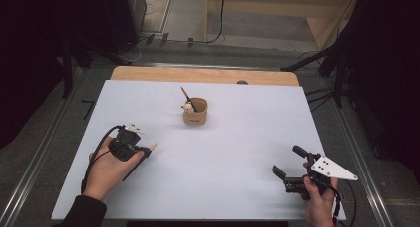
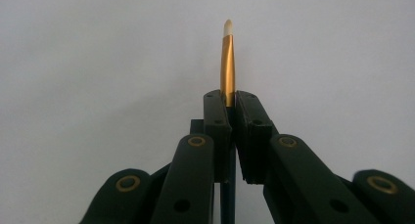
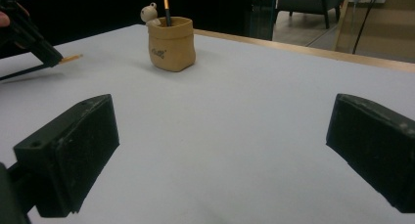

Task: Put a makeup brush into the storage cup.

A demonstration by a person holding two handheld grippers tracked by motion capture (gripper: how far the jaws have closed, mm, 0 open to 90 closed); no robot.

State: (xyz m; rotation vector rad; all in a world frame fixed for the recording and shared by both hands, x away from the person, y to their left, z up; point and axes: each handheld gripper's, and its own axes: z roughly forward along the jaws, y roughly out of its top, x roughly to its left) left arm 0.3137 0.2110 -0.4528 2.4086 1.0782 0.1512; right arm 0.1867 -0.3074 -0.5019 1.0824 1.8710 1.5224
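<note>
Left gripper view: left gripper (image 2: 230,99) clenched on slim gold-ferruled brush (image 2: 227,62); right gripper (image 3: 220,150) released.

Black tongs on the left (image 2: 230,104), and the brush (image 2: 228,62) between them gleams gold with a pale cream tip. The table (image 1: 237,152) is plain white with a light wood strip along its far edge. A tan pot (image 3: 171,43) carries a small dark mark on its front, a cream figure and a dark-handled brush inside. The right tongs (image 3: 220,155) are matt black, with a white three-cornered plate dotted black.
</note>
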